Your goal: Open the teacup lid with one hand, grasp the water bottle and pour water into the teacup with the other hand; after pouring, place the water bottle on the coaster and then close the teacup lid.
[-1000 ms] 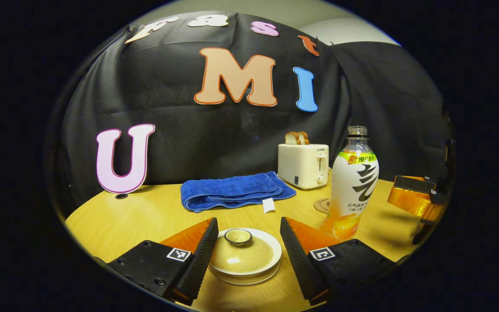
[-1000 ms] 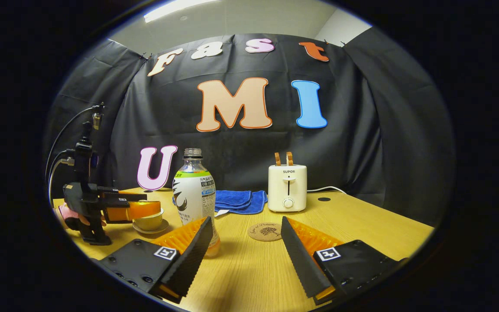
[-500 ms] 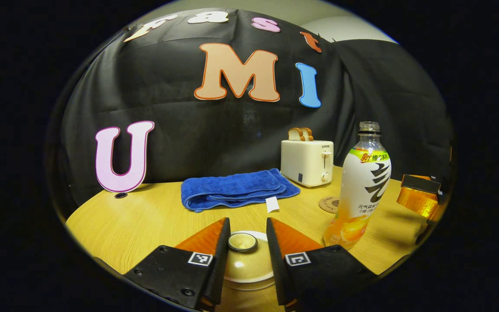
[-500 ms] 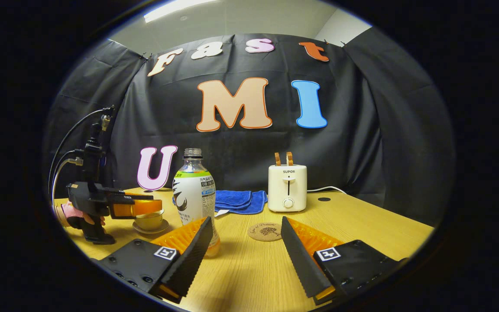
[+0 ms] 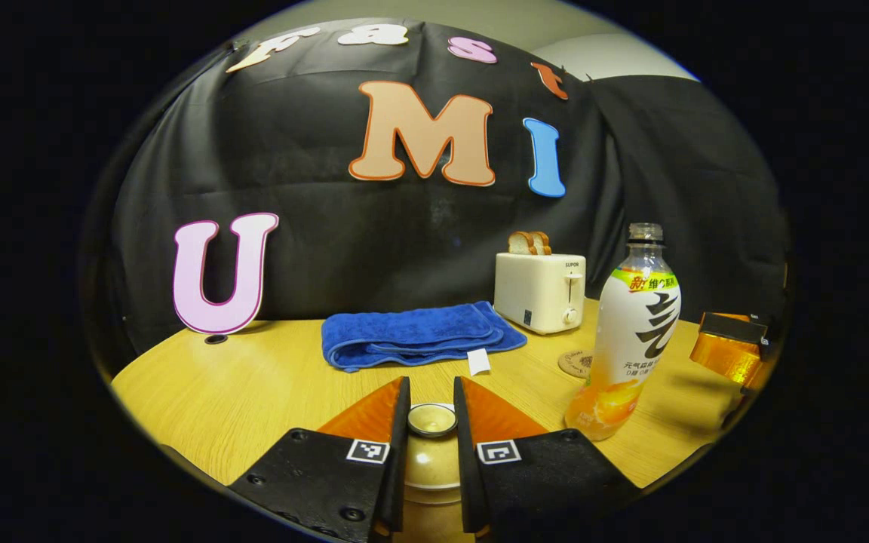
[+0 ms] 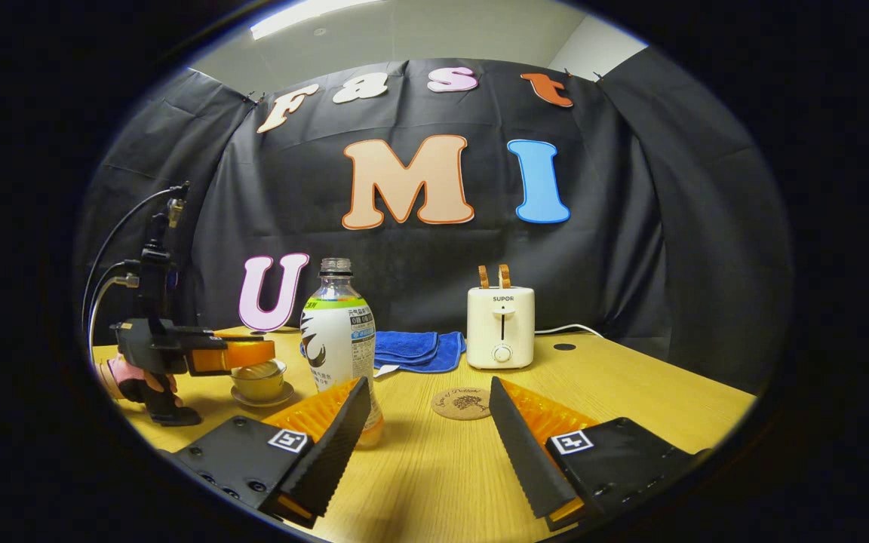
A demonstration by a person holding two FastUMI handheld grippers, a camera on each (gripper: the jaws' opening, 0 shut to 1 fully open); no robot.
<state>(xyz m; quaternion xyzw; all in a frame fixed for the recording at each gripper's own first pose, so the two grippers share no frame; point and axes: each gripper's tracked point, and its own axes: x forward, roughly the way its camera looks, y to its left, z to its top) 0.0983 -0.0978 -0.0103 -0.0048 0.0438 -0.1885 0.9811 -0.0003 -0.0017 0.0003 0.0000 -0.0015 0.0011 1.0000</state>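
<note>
Gripping the knob of the teacup lid (image 5: pixel 431 422) is the step in hand: I have the left gripper (image 5: pixel 431 419) closed down on it, both fingers pressing the small round knob from either side. From the right gripper view, the lid looks to sit just clear of the teacup (image 6: pixel 258 384), though I cannot tell for certain. The teacup stands on its saucer (image 6: pixel 262 398) at the left of the table (image 6: pixel 631 407). Its contents are hidden by the lid.

The right gripper (image 6: pixel 430 428) hangs low over the table with its fingers spread wide, holding nothing. The water bottle (image 6: pixel 340 339) stands upright just ahead of its left finger, uncapped, with a shallow layer of orange liquid at the bottom. The coaster (image 6: pixel 462 403) lies bare between the bottle and the toaster (image 6: pixel 502 326), which has two slices of bread (image 5: pixel 529 242) in its slots.

Next move, in my judgement: raise the lid clear and aside, then swing the right gripper left to bracket the bottle's body before closing. Risk: the nearly empty bottle is light and may tip if nudged.
</note>
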